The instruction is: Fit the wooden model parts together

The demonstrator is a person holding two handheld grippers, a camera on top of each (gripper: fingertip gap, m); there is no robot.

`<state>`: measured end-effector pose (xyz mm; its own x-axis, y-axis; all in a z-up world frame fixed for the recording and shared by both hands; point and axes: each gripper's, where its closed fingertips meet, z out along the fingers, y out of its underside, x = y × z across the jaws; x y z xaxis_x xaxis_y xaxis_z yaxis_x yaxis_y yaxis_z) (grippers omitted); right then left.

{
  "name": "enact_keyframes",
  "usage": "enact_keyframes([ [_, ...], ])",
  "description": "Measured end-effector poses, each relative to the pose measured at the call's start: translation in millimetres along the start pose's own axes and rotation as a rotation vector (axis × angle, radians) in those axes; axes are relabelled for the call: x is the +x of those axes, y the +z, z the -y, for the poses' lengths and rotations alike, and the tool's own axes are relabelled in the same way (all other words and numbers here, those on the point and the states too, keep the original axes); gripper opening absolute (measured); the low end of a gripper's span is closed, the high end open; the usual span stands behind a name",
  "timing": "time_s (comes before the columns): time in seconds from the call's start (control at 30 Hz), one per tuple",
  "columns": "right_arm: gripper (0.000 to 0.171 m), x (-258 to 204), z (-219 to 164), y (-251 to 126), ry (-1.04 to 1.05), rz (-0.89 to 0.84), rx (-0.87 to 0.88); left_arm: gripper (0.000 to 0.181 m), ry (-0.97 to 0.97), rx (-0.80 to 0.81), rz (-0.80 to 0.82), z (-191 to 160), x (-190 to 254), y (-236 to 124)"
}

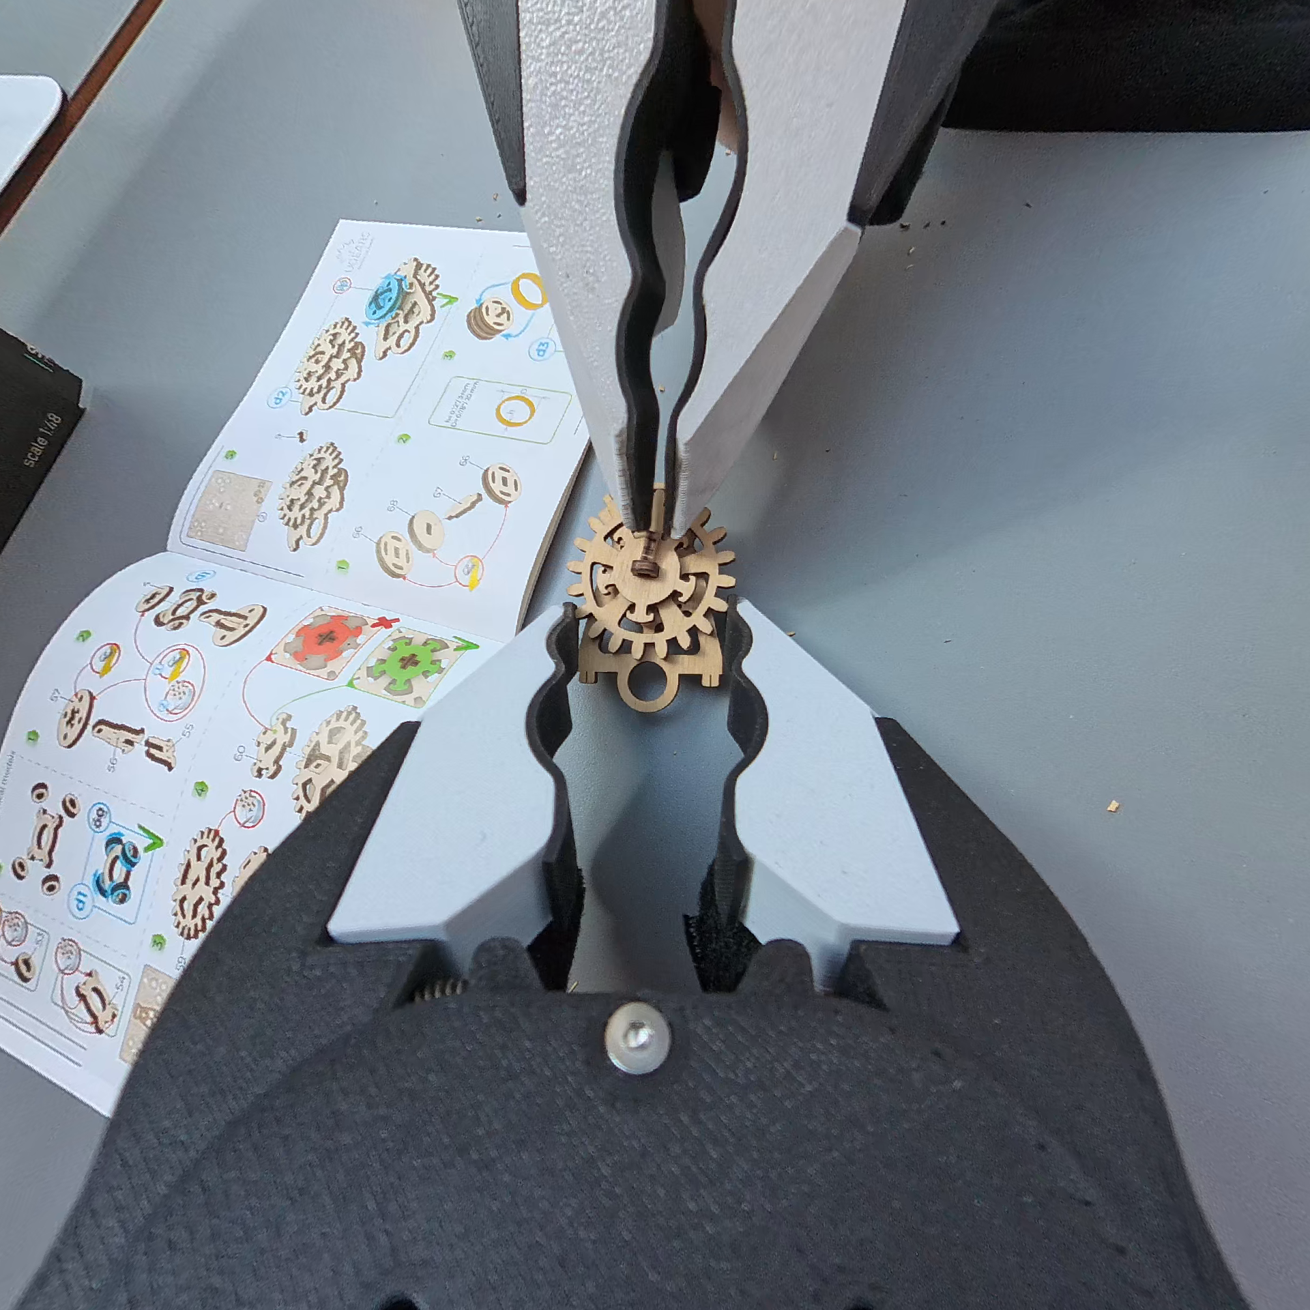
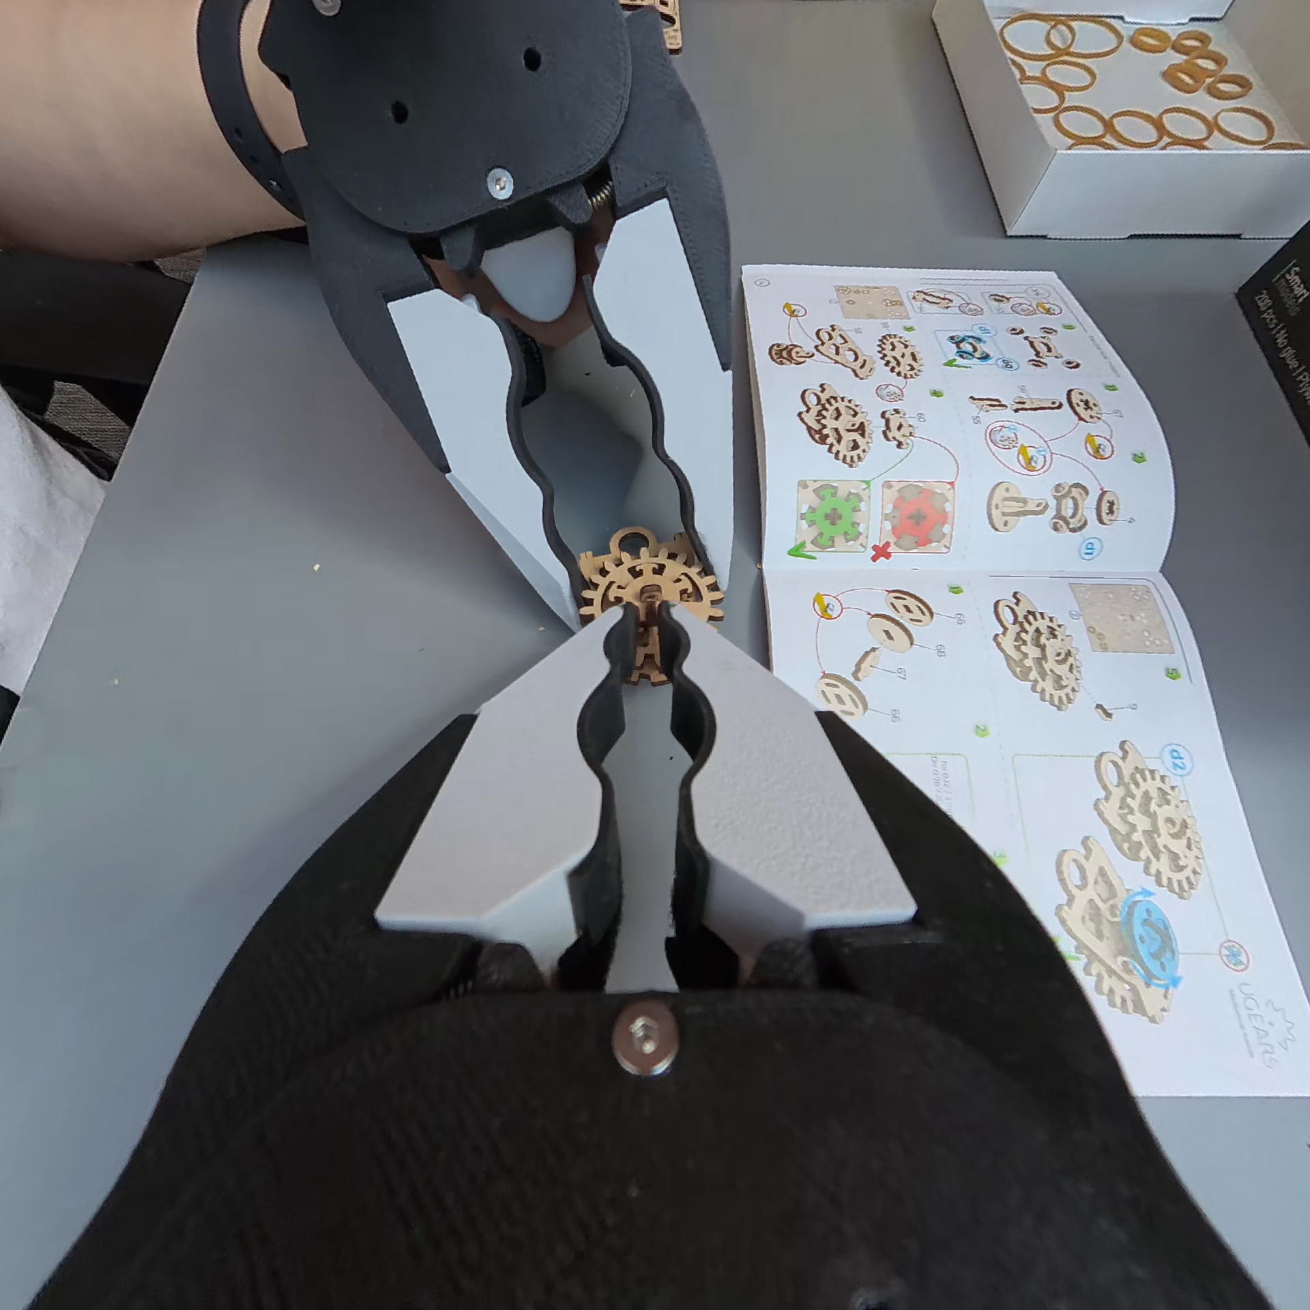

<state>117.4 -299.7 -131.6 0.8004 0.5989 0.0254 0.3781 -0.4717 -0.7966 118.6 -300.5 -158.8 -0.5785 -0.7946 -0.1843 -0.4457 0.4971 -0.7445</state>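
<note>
1. Grey table (image 1: 1063, 496) fills both views, with small wood crumbs on it.
2. An open instruction booklet (image 1: 298, 581) lies flat at 9 o'clock of the wooden parts in the left wrist view, and at 3 o'clock in the right wrist view.
3. The wooden gear assembly (image 1: 648, 602) is near the middle of the table, between the two grippers. It has a toothed wheel on a flat base piece with a ring tab.
4. The left gripper (image 1: 648, 638) has its fingers pressed on the two sides of the base piece, so it is clamped on the assembly.
5. The right gripper (image 1: 651, 528) comes from 12 o'clock in the left wrist view. Its fingers are almost together, pinching a small dark wooden pin (image 1: 646, 560) at the centre of the wheel.
6. A white box (image 2: 1134, 142) with wooden rings stands at 1 o'clock in the right wrist view, well apart from the assembly.
7. A black box (image 1: 32, 432) lies at 9 o'clock edge in the left wrist view.
</note>
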Motion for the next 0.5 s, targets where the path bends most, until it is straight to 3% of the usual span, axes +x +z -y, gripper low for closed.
enact_keyframes([
  [0.5, 0.0, -2.2, -0.6, 0.8, -0.014, 0.019, -0.014, 0.04, -0.003, 0.007, -0.004, 0.6, 0.1, 1.0],
])
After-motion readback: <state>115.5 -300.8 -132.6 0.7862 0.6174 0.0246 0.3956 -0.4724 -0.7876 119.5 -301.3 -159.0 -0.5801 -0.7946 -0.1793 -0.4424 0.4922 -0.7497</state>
